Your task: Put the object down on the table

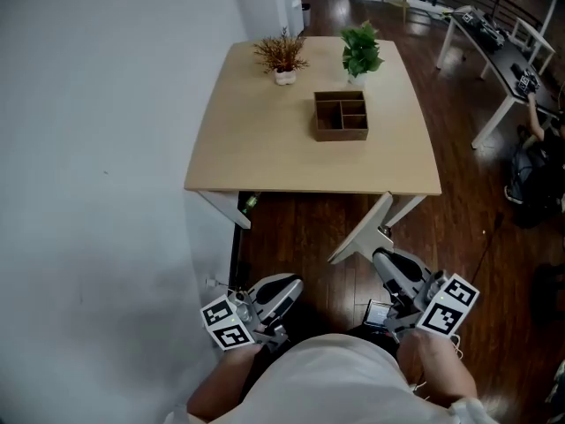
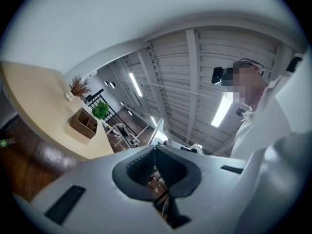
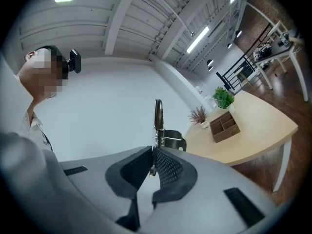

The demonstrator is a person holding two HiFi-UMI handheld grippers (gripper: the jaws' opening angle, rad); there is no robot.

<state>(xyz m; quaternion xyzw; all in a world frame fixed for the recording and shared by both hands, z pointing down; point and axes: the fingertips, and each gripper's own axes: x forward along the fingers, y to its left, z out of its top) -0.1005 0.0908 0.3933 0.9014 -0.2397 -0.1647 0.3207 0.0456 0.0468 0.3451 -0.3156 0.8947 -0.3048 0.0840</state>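
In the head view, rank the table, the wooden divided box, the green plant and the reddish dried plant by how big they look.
1. table
2. wooden divided box
3. green plant and reddish dried plant: they look too alike in size to rank.

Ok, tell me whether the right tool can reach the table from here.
Probably not yet: the right tool, shut on a metal clip, sits short of the table; nothing blocks the way.
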